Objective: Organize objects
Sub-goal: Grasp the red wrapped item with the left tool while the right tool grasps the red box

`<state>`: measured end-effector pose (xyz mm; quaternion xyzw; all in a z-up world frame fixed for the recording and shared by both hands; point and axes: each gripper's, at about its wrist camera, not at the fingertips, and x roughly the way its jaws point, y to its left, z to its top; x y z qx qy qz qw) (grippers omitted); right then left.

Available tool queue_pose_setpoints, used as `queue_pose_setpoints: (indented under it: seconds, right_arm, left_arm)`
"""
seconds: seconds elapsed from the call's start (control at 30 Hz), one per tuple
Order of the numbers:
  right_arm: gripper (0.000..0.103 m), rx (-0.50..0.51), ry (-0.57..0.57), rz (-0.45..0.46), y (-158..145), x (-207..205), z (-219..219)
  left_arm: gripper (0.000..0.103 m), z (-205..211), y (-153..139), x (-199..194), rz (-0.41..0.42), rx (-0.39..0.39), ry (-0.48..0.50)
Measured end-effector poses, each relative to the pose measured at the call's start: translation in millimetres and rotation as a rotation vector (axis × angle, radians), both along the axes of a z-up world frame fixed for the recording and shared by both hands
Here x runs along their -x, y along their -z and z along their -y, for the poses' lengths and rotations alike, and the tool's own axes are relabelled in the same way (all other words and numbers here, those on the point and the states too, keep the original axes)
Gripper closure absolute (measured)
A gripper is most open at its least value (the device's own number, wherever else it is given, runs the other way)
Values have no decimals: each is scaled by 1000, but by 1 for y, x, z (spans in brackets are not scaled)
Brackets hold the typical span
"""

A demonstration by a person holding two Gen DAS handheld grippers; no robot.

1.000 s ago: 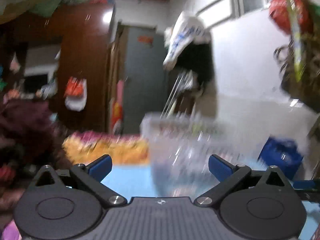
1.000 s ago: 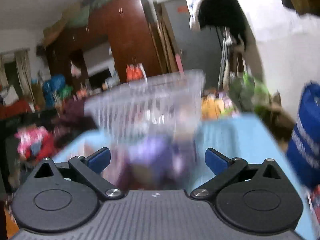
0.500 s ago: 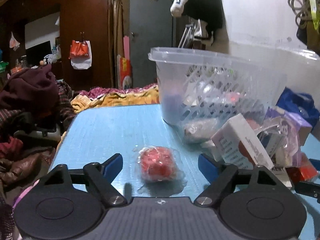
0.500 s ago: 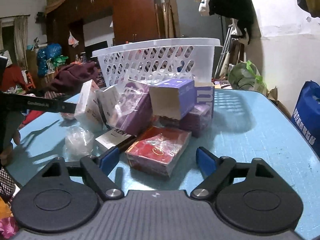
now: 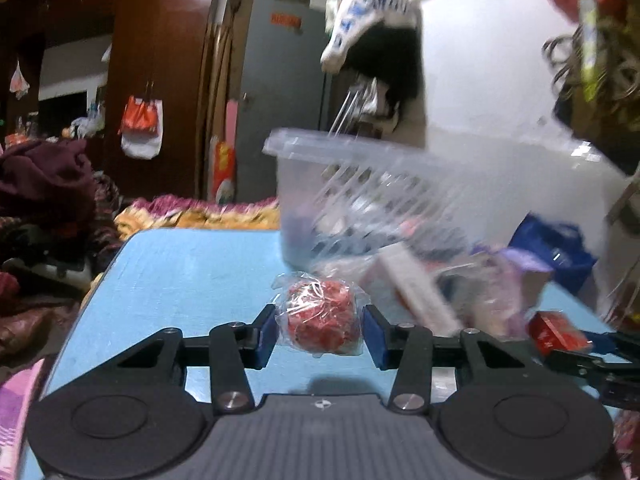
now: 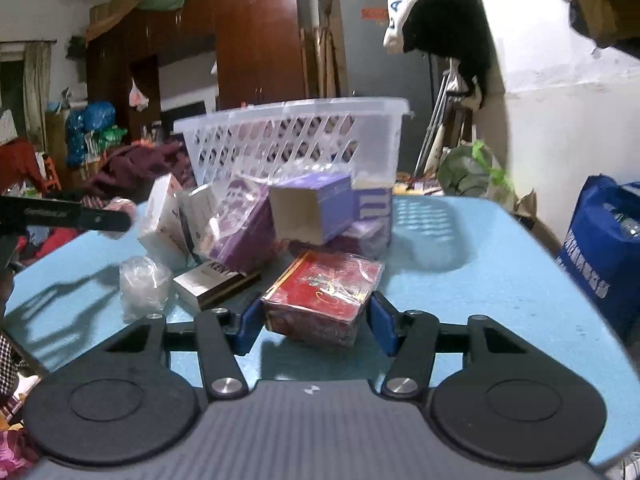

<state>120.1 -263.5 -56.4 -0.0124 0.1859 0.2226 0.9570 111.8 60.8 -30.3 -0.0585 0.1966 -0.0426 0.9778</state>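
Observation:
A red ball in clear wrap (image 5: pixel 320 316) sits between the blue pads of my left gripper (image 5: pixel 320 334). Its jaws are closing, and both pads touch the wrap. In the right wrist view a flat red box in cellophane (image 6: pixel 324 284) lies on the blue table (image 6: pixel 480 260). My right gripper (image 6: pixel 316 326) is closing on it, a pad against each side. The white lattice basket (image 6: pixel 288 112) stands behind the pile. In the left wrist view the basket (image 5: pixel 360 148) is blurred, to the ball's upper right.
Purple and white boxes (image 6: pixel 312 208) are heaped in front of the basket. A clear wrapped lump (image 6: pixel 144 280) and a flat KENT box (image 6: pixel 212 280) lie to the left. A blue bag (image 6: pixel 604 240) stands past the table's right edge, and clothes (image 5: pixel 44 184) are piled on the left.
Both grippers came down to the table and narrowed from wide. The left one closed in around the red ball, the right one around the red box.

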Motion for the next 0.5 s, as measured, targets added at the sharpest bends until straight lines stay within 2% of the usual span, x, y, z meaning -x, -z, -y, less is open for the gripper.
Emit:
queue_pose_setpoints:
  seconds: [0.1,0.2,0.23,0.33,0.5]
  right_arm:
    - [44,-8,-8,38,-3,7,9]
    - [44,-42,-47,79,-6,10,18]
    - [44,-51,-65,92,-7,12,19]
    - [45,-62,-81,122,-9,16,22]
    - [45,-72,-115,164,-10,19,19]
  left_arm:
    - [54,8,3,20,56,31,26]
    - [54,12,7,38,91,122,89]
    - [54,15,8,43,101,124,98]
    - [54,26,7,53,150,59,72]
    - [54,29,9,50,155,61,86]
